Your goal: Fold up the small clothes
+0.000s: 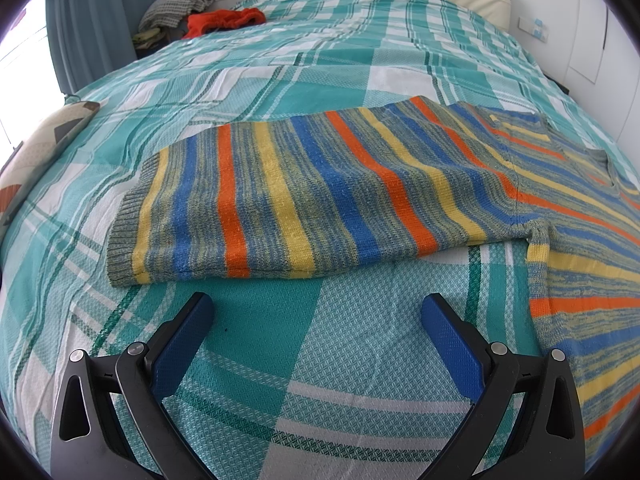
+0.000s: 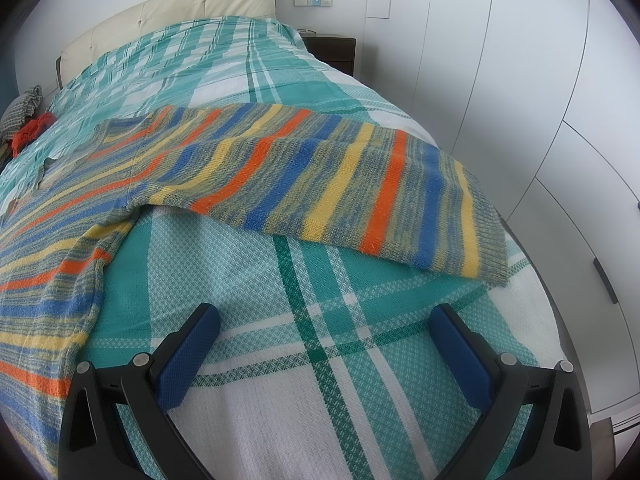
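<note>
Left gripper spread wide, near striped sweater sleeve edge, bedspread between.

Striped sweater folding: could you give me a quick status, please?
Left gripper and right gripper open, empty. Striped sweater spread flat on the bedspread, sleeves out, unfolded. Nothing in the way.
</note>
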The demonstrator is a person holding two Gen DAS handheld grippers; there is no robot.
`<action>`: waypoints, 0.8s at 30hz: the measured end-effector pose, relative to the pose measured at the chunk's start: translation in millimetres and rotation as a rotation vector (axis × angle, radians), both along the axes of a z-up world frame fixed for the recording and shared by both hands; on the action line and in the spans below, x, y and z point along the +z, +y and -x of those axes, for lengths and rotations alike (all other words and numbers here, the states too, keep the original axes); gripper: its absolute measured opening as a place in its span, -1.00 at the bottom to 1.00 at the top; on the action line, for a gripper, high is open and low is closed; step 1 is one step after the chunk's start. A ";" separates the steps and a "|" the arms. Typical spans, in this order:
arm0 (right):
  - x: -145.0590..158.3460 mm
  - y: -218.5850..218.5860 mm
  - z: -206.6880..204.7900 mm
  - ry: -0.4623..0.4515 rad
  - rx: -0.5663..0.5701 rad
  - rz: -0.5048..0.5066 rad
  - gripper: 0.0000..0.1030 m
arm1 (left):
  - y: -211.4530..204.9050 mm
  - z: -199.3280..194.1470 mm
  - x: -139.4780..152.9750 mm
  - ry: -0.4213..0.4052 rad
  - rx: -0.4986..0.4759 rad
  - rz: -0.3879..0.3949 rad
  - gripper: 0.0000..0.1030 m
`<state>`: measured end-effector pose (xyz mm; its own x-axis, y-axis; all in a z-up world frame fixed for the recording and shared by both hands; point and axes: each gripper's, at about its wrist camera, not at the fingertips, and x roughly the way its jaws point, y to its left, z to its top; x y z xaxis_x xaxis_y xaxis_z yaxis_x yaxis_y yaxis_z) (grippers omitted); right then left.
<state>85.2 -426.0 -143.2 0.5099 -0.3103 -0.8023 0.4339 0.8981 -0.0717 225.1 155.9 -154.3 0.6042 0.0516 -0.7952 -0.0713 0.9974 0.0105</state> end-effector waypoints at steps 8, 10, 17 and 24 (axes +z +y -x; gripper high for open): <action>-0.3 0.5 -1.1 0.000 0.000 0.000 1.00 | 0.1 0.0 0.1 0.000 0.000 0.000 0.99; -1.0 1.1 -2.5 0.000 0.000 0.000 1.00 | 0.1 -0.3 0.0 0.000 0.000 0.000 0.99; -0.5 0.8 -1.5 0.000 0.000 0.000 1.00 | 0.3 0.1 0.2 0.001 0.001 0.001 0.99; -1.1 1.3 -2.7 0.000 0.000 0.000 1.00 | 0.3 -0.1 0.3 0.001 0.001 0.001 0.99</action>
<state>87.9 -424.7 -144.3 0.5097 -0.3106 -0.8023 0.4338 0.8981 -0.0720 225.1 156.3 -154.0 0.6035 0.0510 -0.7958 -0.0722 0.9973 0.0091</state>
